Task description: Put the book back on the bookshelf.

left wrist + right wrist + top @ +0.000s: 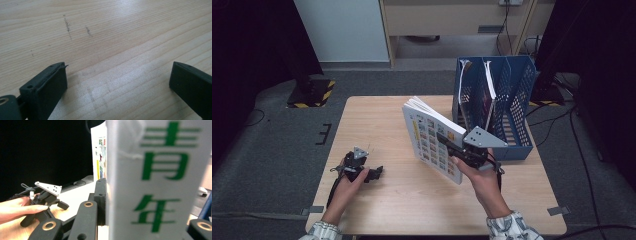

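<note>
Right gripper clamped a thick white book with a picture-grid cover, raised above the pale wooden table.
Filing into the blue mesh rack remained; left gripper rested open, empty.

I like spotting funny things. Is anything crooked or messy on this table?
Only the white book looks crooked: it hangs tilted above the table, clamped in the right gripper, not standing in the blue file rack. The left gripper rests open on the wood, which has a few dark scuffs. Nothing is spilled.
</note>
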The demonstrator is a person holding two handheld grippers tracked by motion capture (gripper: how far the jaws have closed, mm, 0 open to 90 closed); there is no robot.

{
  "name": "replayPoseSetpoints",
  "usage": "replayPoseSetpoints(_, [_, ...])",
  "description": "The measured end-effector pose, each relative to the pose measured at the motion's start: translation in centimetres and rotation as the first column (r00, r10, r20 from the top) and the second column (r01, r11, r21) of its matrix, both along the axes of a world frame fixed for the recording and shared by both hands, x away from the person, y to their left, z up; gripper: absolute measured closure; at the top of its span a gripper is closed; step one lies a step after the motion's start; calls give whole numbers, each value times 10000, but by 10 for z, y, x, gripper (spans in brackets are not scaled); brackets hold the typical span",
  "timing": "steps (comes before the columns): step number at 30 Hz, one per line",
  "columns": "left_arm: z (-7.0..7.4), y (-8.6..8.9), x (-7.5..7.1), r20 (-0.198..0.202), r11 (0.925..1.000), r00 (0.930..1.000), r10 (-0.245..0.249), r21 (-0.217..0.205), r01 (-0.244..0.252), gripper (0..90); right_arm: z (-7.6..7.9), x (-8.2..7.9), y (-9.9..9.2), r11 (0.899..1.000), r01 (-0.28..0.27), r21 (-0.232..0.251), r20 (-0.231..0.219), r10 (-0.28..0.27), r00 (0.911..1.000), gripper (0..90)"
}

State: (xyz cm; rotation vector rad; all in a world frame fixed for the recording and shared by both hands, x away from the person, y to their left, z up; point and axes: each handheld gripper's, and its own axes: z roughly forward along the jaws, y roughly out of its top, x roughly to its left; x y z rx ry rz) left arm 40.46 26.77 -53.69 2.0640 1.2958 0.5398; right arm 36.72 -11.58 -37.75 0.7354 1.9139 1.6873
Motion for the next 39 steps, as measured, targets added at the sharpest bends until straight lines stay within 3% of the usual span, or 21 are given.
replayPoseSetpoints(14, [0, -2, 3, -18, 10000, 10000, -71, -7, 71, 0, -4, -13, -30, 9994, 335, -101, -108, -336, 9994, 738])
replayPoseSetpoints(39, [0, -2, 3, -34, 10000, 9999, -94, -15, 94, 0, -2, -20, -52, 9991, 426, -72, -211, -428, 9989, 737])
